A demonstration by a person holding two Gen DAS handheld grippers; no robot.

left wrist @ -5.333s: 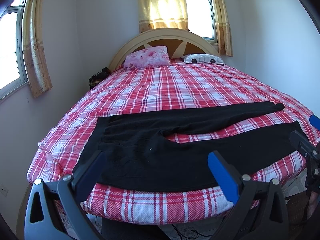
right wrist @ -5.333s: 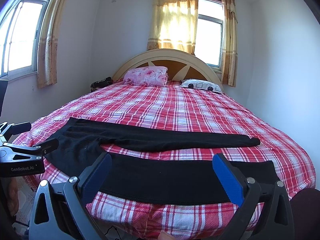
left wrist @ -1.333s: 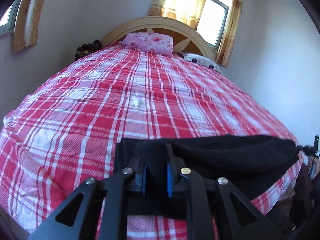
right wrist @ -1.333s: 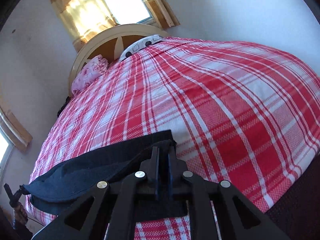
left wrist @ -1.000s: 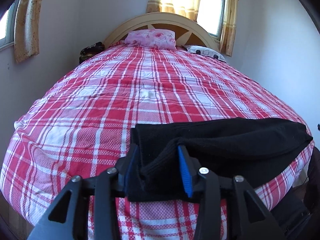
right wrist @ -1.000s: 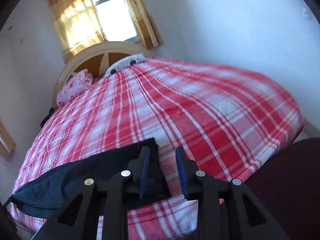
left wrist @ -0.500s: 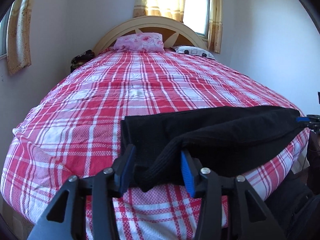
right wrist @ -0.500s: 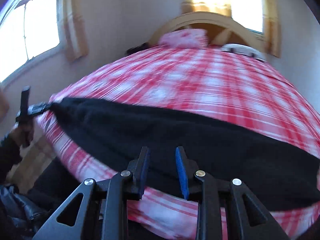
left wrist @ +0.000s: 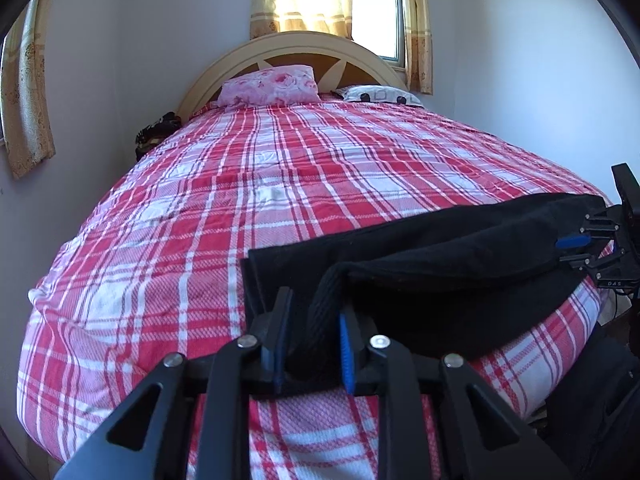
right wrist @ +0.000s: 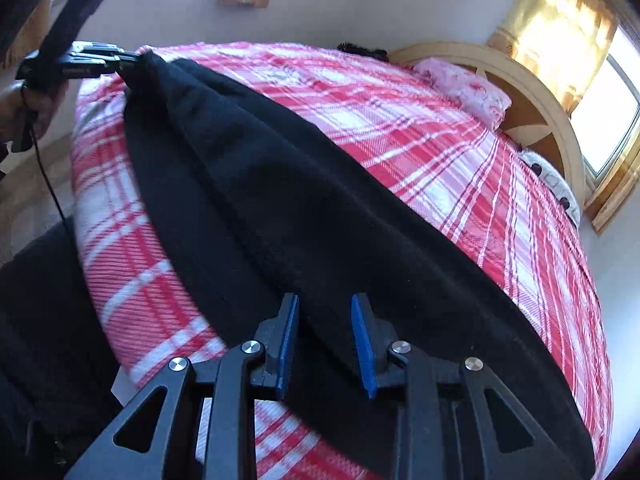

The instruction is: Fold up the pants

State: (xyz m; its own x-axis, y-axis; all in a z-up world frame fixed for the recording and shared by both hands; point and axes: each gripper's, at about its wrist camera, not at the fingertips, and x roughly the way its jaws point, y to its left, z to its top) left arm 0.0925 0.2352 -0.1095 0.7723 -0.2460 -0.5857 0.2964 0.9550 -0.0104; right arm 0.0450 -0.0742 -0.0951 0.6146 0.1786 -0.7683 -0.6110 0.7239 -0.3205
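Note:
The black pants (left wrist: 420,280) lie folded lengthwise, one leg over the other, along the near edge of the red plaid bed (left wrist: 280,184). My left gripper (left wrist: 310,344) is shut on the thick waistband fold at the pants' left end, its blue pads apart by the cloth's width. In the right wrist view the pants (right wrist: 320,216) run diagonally across the bed edge. My right gripper (right wrist: 326,340) is partly open just above the pants' middle and holds nothing. It shows at the far right of the left wrist view (left wrist: 576,242). The left gripper appears at the top left of the right wrist view (right wrist: 132,60).
A pink floral pillow (left wrist: 270,86) and a white patterned pillow (left wrist: 378,94) lie at the curved headboard (left wrist: 296,46). Walls flank the bed on both sides. A dark bundle (left wrist: 154,134) sits by the left wall. The person's dark clothing (right wrist: 44,320) is below the bed edge.
Both grippers carried the far leg over onto the near one. My right gripper let go of the hem, opened and swung to face along the pants. My left gripper still clamps the waistband.

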